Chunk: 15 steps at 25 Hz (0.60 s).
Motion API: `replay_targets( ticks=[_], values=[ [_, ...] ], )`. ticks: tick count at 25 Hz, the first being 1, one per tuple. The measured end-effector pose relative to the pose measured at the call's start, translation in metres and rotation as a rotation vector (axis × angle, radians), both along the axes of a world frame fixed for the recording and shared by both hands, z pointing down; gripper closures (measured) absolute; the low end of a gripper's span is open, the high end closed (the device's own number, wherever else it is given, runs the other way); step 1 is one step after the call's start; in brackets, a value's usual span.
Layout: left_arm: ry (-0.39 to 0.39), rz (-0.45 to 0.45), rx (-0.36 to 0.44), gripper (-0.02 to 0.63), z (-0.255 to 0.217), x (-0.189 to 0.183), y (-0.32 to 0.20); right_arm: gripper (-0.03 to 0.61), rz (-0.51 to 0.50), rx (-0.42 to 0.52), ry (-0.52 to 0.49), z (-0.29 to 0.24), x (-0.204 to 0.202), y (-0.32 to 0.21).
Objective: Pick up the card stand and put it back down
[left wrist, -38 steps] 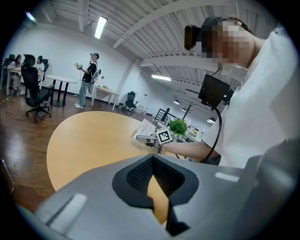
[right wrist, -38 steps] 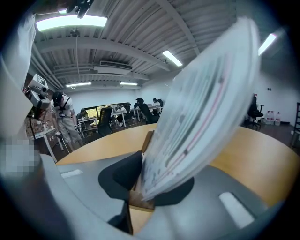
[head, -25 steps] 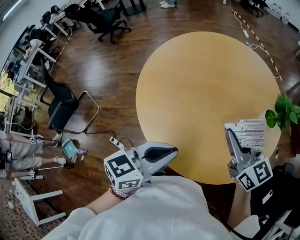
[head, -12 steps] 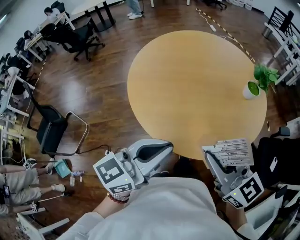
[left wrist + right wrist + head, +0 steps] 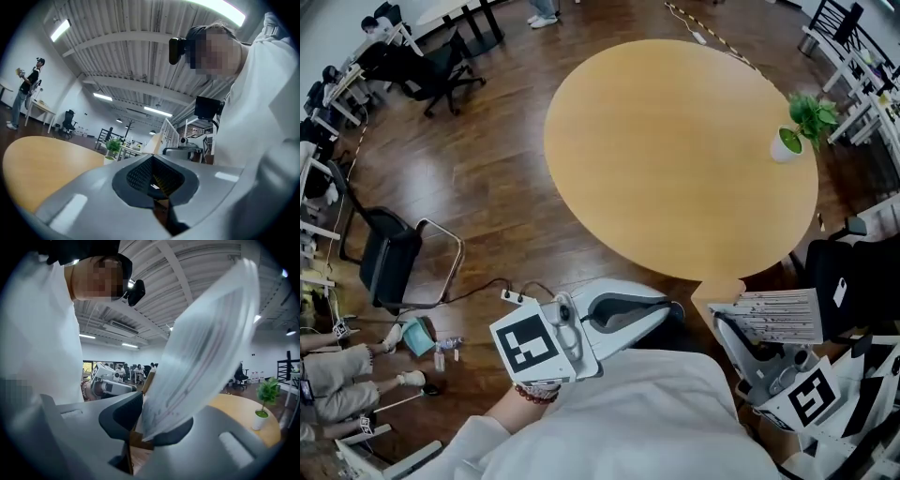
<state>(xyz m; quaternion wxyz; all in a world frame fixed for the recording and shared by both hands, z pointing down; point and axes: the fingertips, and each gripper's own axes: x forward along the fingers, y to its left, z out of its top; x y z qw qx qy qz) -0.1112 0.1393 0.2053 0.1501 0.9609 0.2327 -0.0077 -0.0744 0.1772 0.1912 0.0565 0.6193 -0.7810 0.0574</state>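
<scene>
1. The card stand (image 5: 780, 316) hangs in the air just past the near edge of the round desk (image 5: 675, 150); I judge it is raised only to be set back down.
2. The right gripper (image 5: 140, 430) has its fingers clamped on the stand's lower edge (the sheet tilts upward).
3. The left gripper (image 5: 153, 185) has its fingers together, holding nothing, off to the side.

White shirt (image 5: 647, 427), beaded bracelet (image 5: 534, 390), grey left hand-held gripper (image 5: 673, 307), marker cube (image 5: 528, 343)
</scene>
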Motion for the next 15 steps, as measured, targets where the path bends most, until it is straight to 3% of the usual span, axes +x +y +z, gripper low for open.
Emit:
replay_targets(
  ticks=[6, 12, 15],
  values=[
    [-0.012, 0.04, 0.054, 0.62, -0.001, -0.007, 0.011, 0.503, -0.054, 0.033, 0.036, -0.004, 0.0, 0.003],
    [0.009, 0.01, 0.126, 0.621, -0.015, 0.023, 0.038, 0.503, -0.07, 0.026, 0.032, 0.007, 0.017, 0.032],
    [0.043, -0.025, 0.083, 0.62, -0.023, 0.038, 0.054, 0.502, -0.059, 0.029, 0.031, 0.011, 0.031, 0.051]
  ],
)
